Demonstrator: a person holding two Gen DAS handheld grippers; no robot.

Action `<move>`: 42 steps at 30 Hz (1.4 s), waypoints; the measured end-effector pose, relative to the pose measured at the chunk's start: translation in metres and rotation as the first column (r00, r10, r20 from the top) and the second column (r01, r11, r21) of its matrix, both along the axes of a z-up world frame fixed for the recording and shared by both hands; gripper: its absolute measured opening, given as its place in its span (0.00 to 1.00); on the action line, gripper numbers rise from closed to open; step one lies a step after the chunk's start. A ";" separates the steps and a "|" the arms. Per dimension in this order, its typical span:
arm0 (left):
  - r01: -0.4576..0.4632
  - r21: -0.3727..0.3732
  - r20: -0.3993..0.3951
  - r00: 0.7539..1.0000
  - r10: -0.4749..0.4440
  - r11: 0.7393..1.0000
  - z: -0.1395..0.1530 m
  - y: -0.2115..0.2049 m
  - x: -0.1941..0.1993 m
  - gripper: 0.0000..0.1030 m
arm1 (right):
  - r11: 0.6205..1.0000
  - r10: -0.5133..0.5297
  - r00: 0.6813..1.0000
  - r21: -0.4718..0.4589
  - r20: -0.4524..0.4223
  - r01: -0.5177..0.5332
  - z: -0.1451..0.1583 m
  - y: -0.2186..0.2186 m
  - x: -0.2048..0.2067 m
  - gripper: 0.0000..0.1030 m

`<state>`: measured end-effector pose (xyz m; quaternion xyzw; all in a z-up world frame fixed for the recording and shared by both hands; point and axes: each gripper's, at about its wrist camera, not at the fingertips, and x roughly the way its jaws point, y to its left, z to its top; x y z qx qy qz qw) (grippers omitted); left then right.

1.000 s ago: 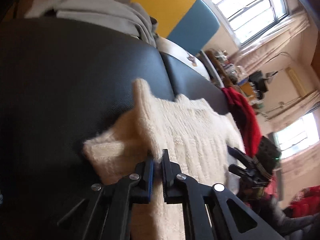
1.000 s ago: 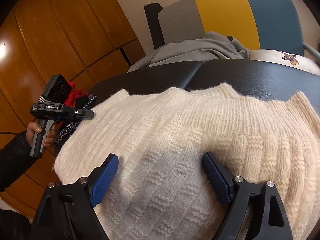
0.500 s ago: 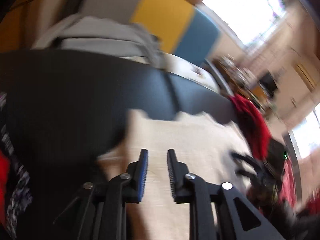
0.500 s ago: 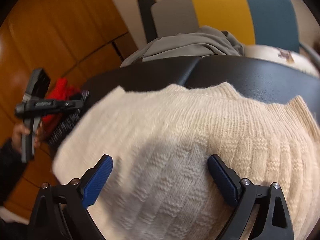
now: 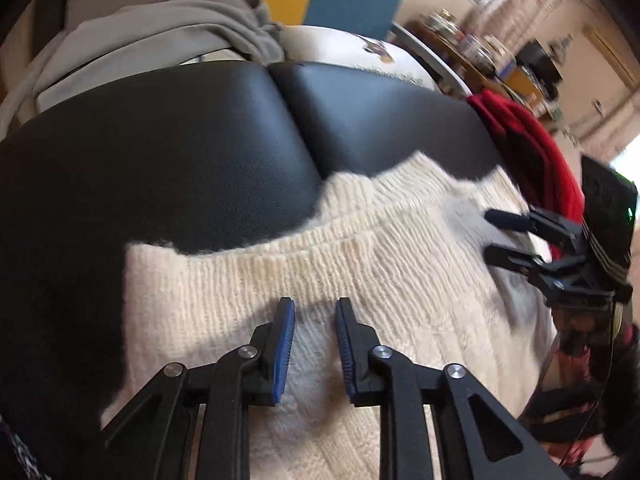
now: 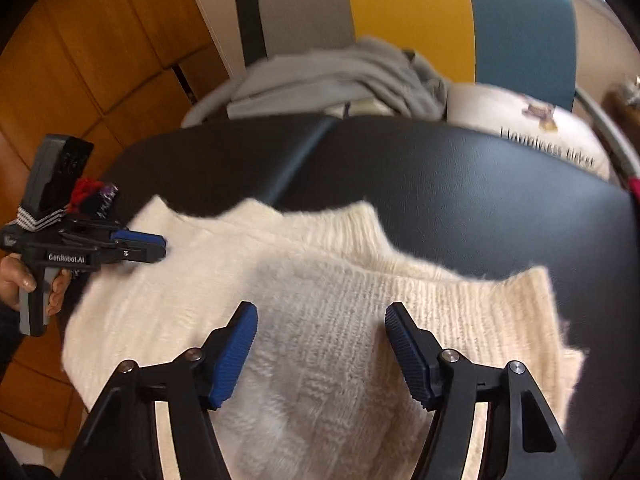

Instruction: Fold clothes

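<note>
Knitwear, a cream sweater [image 5: 360,264], fills the lower frame under both empty grippers, left gripper [image 5: 315,312] slightly parted, right gripper [image 6: 321,316] spread wide; grip edges squarely.

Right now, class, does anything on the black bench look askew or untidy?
Yes: the cream sweater lies crooked, its far edge wavy and bunched rather than straight. A grey garment sits crumpled behind the bench. Nothing looks spilled or damaged.

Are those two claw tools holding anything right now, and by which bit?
Nothing. The left gripper and right gripper are both open, empty, above the cream sweater.
</note>
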<state>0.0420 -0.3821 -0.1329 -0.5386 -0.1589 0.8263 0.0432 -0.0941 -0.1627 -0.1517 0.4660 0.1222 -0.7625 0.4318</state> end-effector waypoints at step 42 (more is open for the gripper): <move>-0.129 0.014 -0.201 0.971 0.129 0.992 -0.025 0.012 -0.013 0.05 | 0.962 -0.235 0.971 -0.136 0.037 0.238 -0.029 0.003 -0.018 0.07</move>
